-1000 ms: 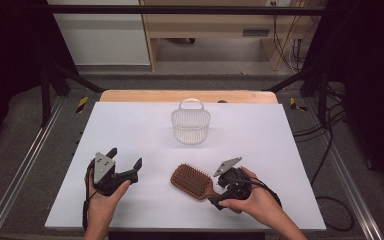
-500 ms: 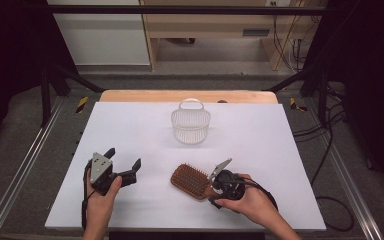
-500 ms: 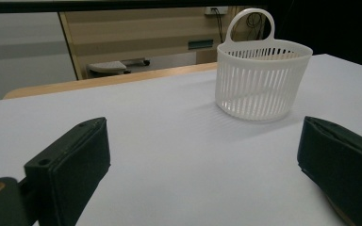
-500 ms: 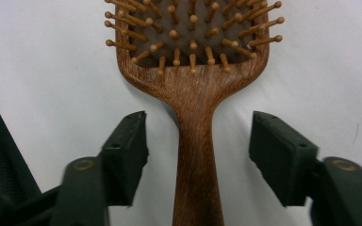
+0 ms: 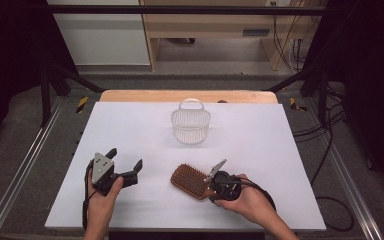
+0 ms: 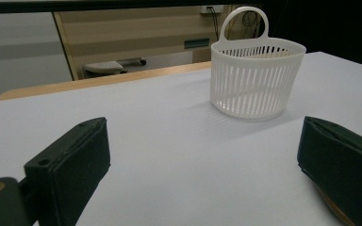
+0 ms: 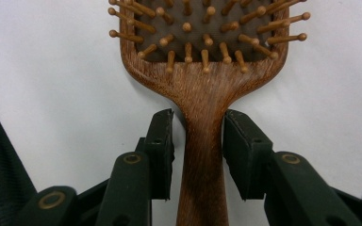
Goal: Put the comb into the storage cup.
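hairbrush (image 5: 191,180): wooden | flat, bristles up | table front, near basket (image 5: 190,125)

We see two bare forearms with no sleeves, each hand wrapped around a black handheld claw. The left claw (image 5: 125,167) has two blocky black jaws, a pale grey three-cornered plate with small dark screw dots on top, and a black cable trailing along the wrist. The right claw (image 7: 198,155) has flat black pads on jointed black arms with brass-ringed pivot holes, plus a looping black cable.
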### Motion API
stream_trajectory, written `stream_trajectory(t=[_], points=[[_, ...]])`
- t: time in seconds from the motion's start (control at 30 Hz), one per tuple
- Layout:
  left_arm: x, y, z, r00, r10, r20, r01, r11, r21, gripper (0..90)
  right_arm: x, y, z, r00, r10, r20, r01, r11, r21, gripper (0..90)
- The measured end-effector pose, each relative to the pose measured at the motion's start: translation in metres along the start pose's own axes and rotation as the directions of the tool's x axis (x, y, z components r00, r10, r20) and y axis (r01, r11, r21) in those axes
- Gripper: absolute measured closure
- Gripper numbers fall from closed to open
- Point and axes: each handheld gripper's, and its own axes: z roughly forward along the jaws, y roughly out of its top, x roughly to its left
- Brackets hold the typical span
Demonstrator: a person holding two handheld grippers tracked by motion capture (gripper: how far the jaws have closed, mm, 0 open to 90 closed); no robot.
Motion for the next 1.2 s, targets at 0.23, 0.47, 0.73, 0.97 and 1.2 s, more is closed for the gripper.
stream_trajectory(t=[0.23, 0.47, 0.73, 0.97, 1.2], points=[[0.000, 0.000, 0.001, 1.0000, -0.002, 0.000, 0.002, 1.0000, 0.003, 3.3, 0.001, 0.001, 0.001, 0.9998, -0.007, 0.018, 0.007, 1.000, 0.014, 67.2], [-0.001, 0.000, 0.001, 1.0000, -0.001, 0.005, 0.001, 1.0000, 0.009, 3.4, 0.002, 0.006, 0.001, 0.9997, -0.002, 0.024, 0.000, 0.999, 0.053, 72.1], [-0.001, 0.000, 0.001, 1.0000, -0.007, 0.007, 0.007, 0.9999, 0.010, 3.4, 0.002, 0.004, 0.001, 0.9997, 0.003, 0.026, -0.004, 1.000, 0.030, 73.0], [0.000, 0.000, 0.001, 0.9999, -0.005, 0.009, 0.005, 0.9999, 0.012, 3.6, 0.003, 0.003, -0.001, 0.9992, -0.008, 0.038, 0.008, 1.000, 0.002, 73.1], [0.000, 0.000, 0.002, 0.9993, -0.025, 0.028, 0.025, 0.9996, 0.012, 4.5, -0.004, 0.004, -0.011, 0.9989, -0.001, 0.047, 0.007, 0.993, -0.114, 73.1]])
